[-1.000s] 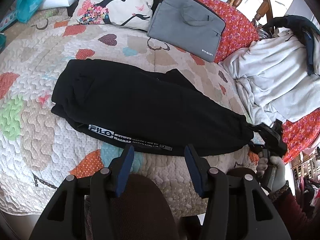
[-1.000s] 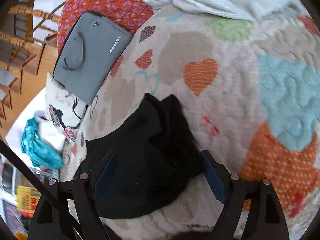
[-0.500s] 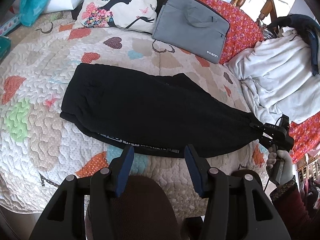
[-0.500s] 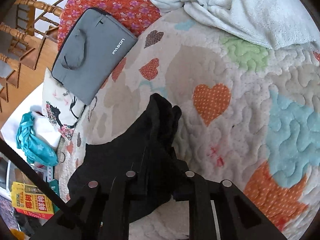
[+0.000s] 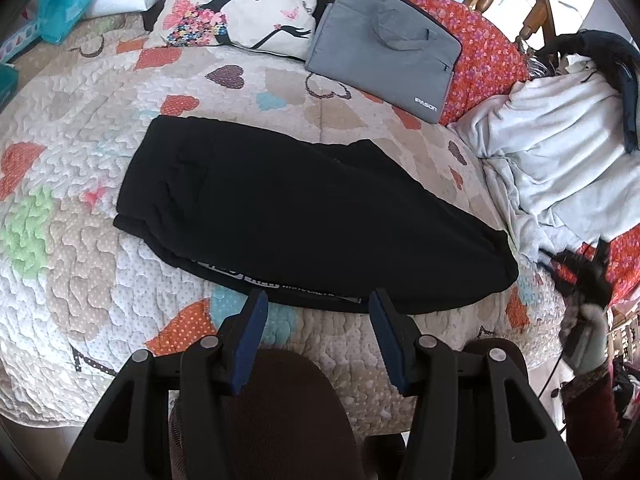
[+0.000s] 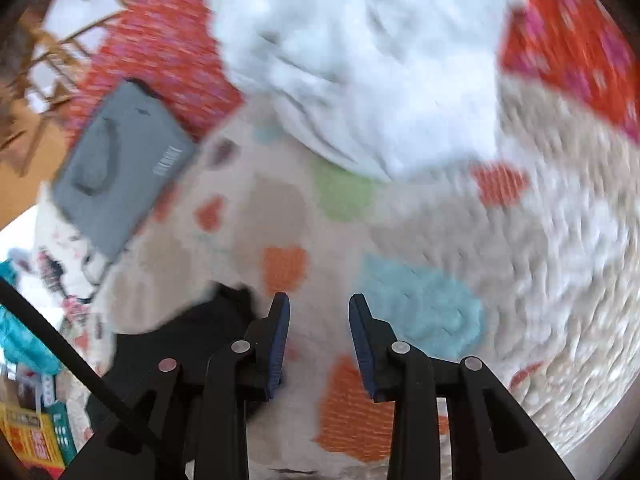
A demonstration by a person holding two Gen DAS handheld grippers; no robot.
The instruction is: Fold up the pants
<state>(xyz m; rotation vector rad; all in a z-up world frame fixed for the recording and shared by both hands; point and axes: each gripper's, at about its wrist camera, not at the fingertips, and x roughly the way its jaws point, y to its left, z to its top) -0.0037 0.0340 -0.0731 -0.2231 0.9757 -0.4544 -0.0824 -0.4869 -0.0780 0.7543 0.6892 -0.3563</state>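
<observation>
The black pants lie flat on the quilt; judged soft, limp and light, best taken at the cuff end. The left gripper hovers unclenched and empty; the right gripper, jaws just reopening, holds nothing.

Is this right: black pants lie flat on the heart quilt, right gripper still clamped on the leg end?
Not quite. The black pants do lie flat on the heart quilt, but the right gripper has just been opening and holds nothing; the right wrist view shows only quilt between its jaws.
</observation>
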